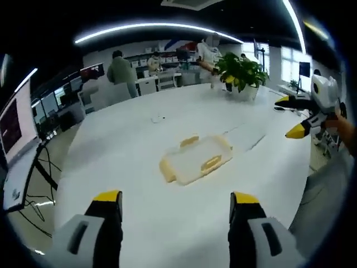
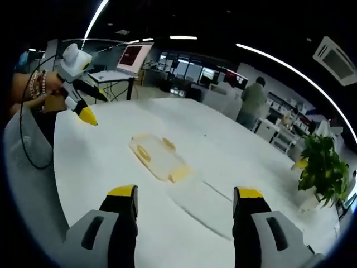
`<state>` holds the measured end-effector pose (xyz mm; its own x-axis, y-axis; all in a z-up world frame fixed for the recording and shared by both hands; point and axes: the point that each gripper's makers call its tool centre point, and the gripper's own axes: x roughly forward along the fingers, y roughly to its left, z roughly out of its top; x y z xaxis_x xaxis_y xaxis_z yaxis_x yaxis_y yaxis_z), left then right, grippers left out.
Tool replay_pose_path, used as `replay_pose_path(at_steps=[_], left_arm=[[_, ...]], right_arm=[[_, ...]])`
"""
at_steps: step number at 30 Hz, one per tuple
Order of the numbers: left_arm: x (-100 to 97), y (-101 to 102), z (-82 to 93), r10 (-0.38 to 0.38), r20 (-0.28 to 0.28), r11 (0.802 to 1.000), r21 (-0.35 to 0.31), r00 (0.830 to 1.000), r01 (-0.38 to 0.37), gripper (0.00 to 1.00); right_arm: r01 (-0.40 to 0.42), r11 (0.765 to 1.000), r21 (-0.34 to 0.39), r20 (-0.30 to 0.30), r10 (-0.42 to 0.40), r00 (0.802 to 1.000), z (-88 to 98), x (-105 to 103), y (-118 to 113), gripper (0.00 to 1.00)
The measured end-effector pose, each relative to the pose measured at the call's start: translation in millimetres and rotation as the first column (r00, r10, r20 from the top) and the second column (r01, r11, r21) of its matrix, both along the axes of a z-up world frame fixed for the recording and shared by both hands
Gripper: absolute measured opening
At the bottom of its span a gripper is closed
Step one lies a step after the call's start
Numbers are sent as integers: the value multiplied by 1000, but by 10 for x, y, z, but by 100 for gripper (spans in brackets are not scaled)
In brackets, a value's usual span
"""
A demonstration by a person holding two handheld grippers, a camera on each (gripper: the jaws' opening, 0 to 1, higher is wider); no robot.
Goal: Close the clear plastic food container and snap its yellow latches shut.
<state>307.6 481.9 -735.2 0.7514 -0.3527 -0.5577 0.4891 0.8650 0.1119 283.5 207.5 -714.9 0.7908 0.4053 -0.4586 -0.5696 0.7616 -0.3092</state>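
Both grippers, left gripper (image 1: 175,204) and right gripper (image 2: 187,198), had jaws apart above the white round tabletop (image 1: 128,151), holding nothing; the clear plastic food container with yellow latches (image 1: 195,159) lay between them.

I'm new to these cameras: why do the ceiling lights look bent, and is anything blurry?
Left gripper view: fisheye lens bows the ceiling light; the food box looks soft. Right gripper view: the same bending, with the plant smeared near the edge.

No text, label, brand or number can be read in either view. The monitor screens (image 2: 134,56) glow, their contents too blurred to read
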Motion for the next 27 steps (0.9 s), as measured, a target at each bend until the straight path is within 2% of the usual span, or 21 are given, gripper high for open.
replay_pose_path(at_steps=[11, 15, 20, 23, 27], left_arm=[[468, 19, 17, -70, 10, 992, 105, 997, 69, 75], [588, 12, -63, -100, -6, 985, 143, 995, 100, 71], [683, -31, -217, -145, -46, 968, 199, 988, 152, 70], [788, -55, -264, -179, -60, 952, 239, 982, 189, 70], [906, -92, -286, -208, -77, 939, 263, 975, 221, 70]], right_arm=[[-58, 998, -40, 23, 59, 998, 19, 388, 110, 64], [-94, 993, -70, 21, 96, 995, 12, 575, 170, 62], [-141, 984, -106, 12, 143, 990, -17, 772, 235, 62], [-193, 961, -199, 10, 199, 980, -72, 885, 254, 61], [-241, 943, -228, -9, 246, 969, -136, 978, 322, 60]])
